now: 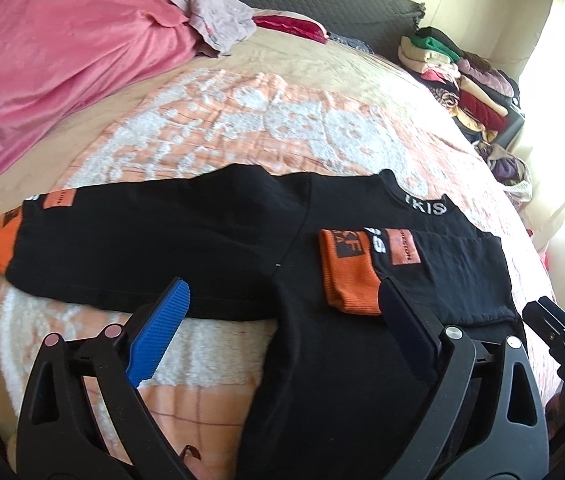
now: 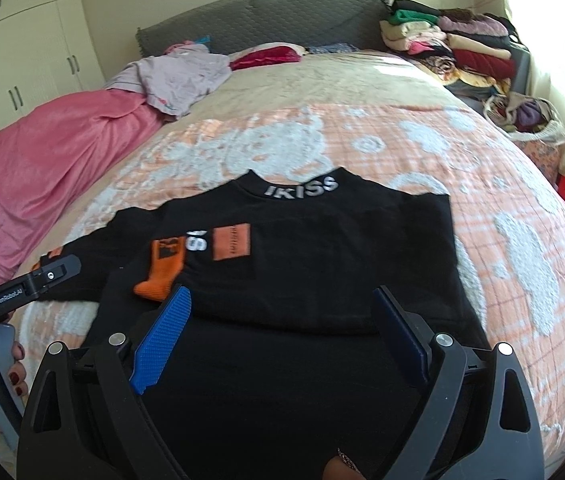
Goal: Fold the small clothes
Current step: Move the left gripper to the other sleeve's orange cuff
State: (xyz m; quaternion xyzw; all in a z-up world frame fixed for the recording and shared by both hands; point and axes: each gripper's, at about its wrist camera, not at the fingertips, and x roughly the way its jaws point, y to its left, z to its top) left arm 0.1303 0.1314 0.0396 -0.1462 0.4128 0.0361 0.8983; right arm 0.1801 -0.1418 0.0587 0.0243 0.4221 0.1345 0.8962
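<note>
The black sweatshirt (image 2: 314, 264) lies flat on the patterned bedspread (image 2: 522, 208), its right sleeve (image 1: 414, 256) already folded across the chest so the orange cuff (image 1: 348, 268) rests mid-body, while the left sleeve (image 1: 122, 236) lies stretched out, probably next. Both the left gripper (image 1: 282, 320) and right gripper (image 2: 282, 320) hover just above the hem, jaws spread wide, holding nothing

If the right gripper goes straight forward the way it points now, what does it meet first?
Most likely the black sweatshirt on the bed. The right gripper points down at it with open jaws holding nothing, and the folded-in sleeve with the orange cuff lies a little left of that line. Depth is hard to judge.
</note>
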